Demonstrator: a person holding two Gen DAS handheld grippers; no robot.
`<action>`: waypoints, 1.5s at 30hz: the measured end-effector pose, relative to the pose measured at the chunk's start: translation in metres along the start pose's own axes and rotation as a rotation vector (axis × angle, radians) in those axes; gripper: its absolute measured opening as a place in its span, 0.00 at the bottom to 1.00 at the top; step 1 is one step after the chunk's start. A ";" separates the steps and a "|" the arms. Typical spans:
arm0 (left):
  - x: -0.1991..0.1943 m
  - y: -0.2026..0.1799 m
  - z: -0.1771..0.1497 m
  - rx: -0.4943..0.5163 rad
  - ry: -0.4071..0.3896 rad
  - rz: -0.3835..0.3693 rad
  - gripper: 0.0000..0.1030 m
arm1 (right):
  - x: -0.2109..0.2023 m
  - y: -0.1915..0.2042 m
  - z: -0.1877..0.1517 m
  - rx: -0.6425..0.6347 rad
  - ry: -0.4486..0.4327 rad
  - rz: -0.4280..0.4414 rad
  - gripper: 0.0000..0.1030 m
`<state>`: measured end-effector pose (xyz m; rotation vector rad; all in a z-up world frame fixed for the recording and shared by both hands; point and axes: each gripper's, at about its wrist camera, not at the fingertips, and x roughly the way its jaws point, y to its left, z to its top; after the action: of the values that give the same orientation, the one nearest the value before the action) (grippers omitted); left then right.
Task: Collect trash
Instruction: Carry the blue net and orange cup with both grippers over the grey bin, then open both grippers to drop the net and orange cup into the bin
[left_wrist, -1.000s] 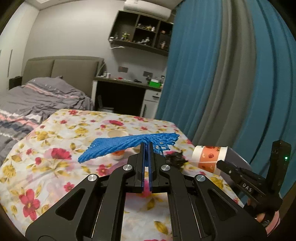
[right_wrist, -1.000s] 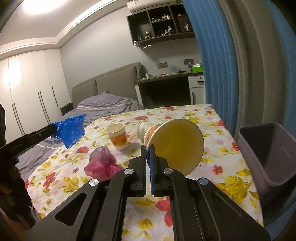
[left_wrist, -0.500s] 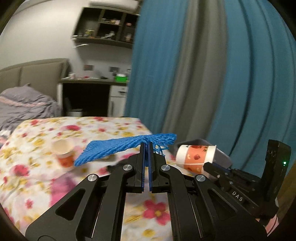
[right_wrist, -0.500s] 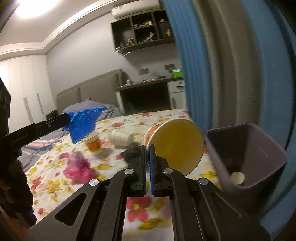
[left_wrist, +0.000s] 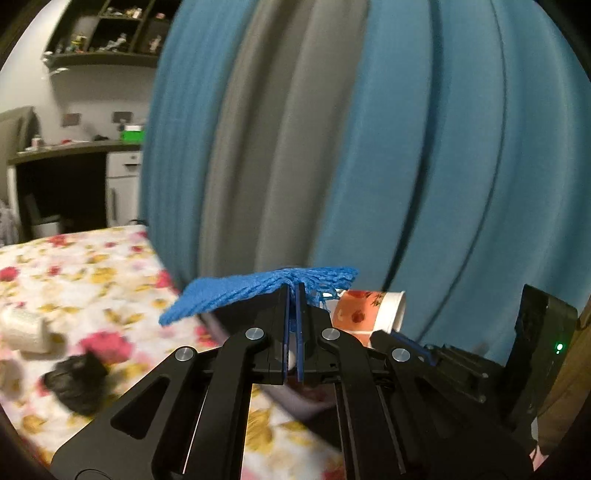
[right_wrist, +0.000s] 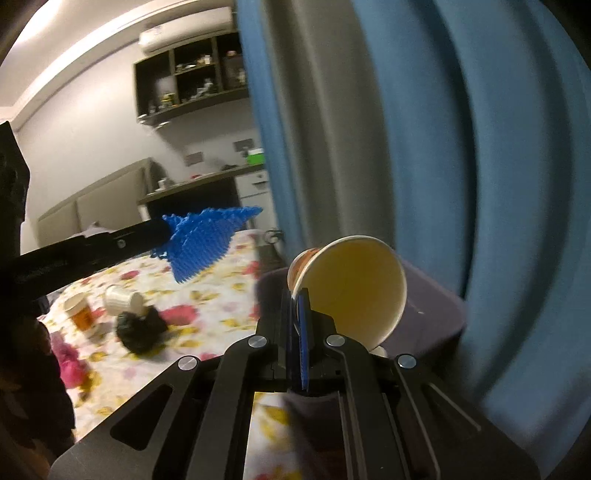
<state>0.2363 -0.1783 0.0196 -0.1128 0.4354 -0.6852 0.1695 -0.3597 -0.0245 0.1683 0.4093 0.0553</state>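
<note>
Two pieces of trash in transit toward the bin: on the left, the left gripper (left_wrist: 293, 291), jaws pinched tight, holds a blue plastic mesh net (left_wrist: 258, 288) that fans out above its fingertips. To its right, the right gripper (right_wrist: 297, 295) clamps the rim of a tilted orange-patterned paper cup (right_wrist: 354, 288), poised over the dark purple plastic bin (right_wrist: 432, 314) beside the floral-clothed table (right_wrist: 207, 306). The next move, seemingly, is releasing each item inside the bin's mouth.

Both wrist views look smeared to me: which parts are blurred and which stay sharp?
Left wrist view: curtain and floral tablecloth streaked; left gripper and its blue net crisp. Right wrist view: curtain and purple bin smeared; right gripper and paper cup sharp; ceiling glare upper left.
</note>
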 end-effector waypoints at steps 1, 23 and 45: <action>0.009 -0.002 0.001 -0.007 0.000 -0.026 0.02 | 0.002 -0.005 0.000 0.005 0.001 -0.012 0.04; 0.104 -0.013 -0.064 0.012 0.233 -0.138 0.02 | 0.024 -0.024 -0.003 0.057 0.012 -0.089 0.04; 0.001 0.046 -0.081 -0.064 0.153 0.302 0.87 | 0.081 -0.012 -0.026 0.011 0.226 -0.048 0.04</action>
<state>0.2300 -0.1402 -0.0655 -0.0538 0.6074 -0.3837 0.2338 -0.3601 -0.0823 0.1636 0.6394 0.0245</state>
